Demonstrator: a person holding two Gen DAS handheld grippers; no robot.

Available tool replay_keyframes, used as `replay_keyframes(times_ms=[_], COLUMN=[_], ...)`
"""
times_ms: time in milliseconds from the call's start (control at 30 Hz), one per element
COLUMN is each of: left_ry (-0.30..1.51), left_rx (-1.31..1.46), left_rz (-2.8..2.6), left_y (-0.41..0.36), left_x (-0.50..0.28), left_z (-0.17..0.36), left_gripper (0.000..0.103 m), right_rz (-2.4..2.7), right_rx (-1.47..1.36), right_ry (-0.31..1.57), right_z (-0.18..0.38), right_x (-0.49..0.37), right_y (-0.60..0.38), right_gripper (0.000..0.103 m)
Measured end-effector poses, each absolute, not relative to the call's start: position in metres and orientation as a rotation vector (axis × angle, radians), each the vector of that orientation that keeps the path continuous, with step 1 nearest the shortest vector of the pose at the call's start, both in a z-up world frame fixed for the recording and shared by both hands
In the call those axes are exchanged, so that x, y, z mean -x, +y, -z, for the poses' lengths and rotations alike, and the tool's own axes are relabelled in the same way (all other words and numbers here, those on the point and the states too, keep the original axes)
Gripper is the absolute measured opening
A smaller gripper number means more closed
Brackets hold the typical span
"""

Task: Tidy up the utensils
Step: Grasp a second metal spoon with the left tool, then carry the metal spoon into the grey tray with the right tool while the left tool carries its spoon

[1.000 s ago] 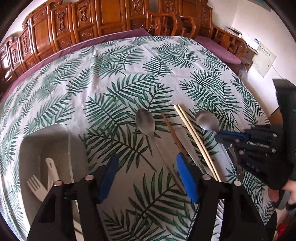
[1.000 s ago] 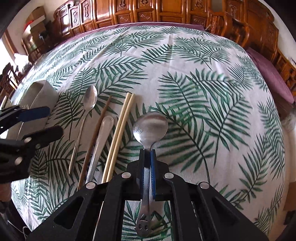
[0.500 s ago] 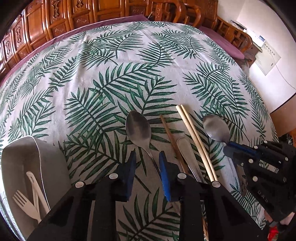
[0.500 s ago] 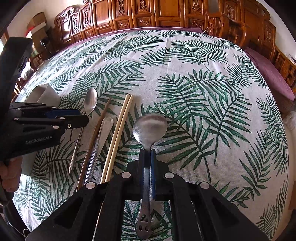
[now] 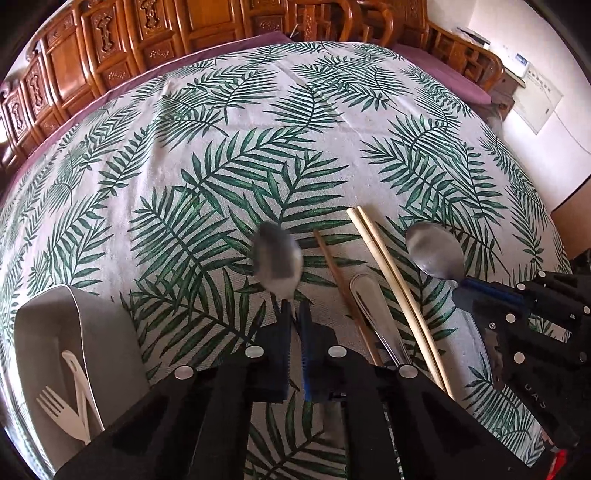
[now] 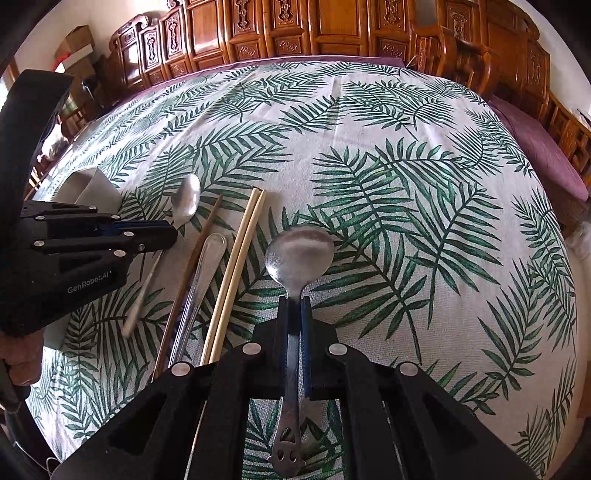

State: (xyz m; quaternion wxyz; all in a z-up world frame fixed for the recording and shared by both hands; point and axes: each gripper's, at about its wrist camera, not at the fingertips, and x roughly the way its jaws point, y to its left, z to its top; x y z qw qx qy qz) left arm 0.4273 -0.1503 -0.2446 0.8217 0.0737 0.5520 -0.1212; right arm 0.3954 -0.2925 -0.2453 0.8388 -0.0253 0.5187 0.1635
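My left gripper (image 5: 294, 314) is shut on the thin handle of a slim metal spoon (image 5: 277, 260), whose bowl is blurred and lifted off the cloth; it also shows in the right wrist view (image 6: 186, 201). My right gripper (image 6: 295, 306) is shut on a wide metal spoon (image 6: 300, 254), which also shows in the left wrist view (image 5: 434, 250). Between them lie a brown chopstick (image 5: 341, 280), a metal handle (image 5: 376, 314) and a pale chopstick pair (image 5: 391, 273). A grey tray (image 5: 44, 332) at the lower left holds a white plastic fork (image 5: 61, 411).
The round table carries a palm-leaf cloth (image 6: 388, 155). Carved wooden chairs (image 6: 332, 26) ring its far side. A purple cushion (image 6: 539, 147) lies at the right. The tray's corner shows in the right wrist view (image 6: 88, 184).
My left gripper moved forward over the slim spoon and closed on its handle, then lifted it. My right gripper stayed shut on the wide spoon.
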Motion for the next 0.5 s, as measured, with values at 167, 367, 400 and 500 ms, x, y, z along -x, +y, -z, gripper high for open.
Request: replay_keyframes(times_ms=[167, 367, 400, 500], left_ry=[1.167, 1.122, 1.113, 1.087], left_rx=[-0.128, -0.108, -0.105, -0.097], left_rz=[0.275, 0.288, 0.292, 0.303], left_y=[-0.145, -0.138, -0.137, -0.135], left_x=[-0.420, -0.408, -0.405, -0.395], left_z=[0.241, 0.221, 0.217, 0.203], left_gripper=[0.001, 0.001, 0.001, 0.001], right_rz=[-0.321, -0.297, -0.297, -0.299], right_rx=[0.057, 0.013, 0.012, 0.007], right_ry=[1.107, 1.091, 1.088, 1.071], right_z=[0.244, 0.235, 0.232, 0.221], right_x=[-0.394, -0.382, -0.380, -0.373], right_y=[-0.294, -0.306, -0.307, -0.307], right_gripper=[0.007, 0.007, 0.007, 0.007])
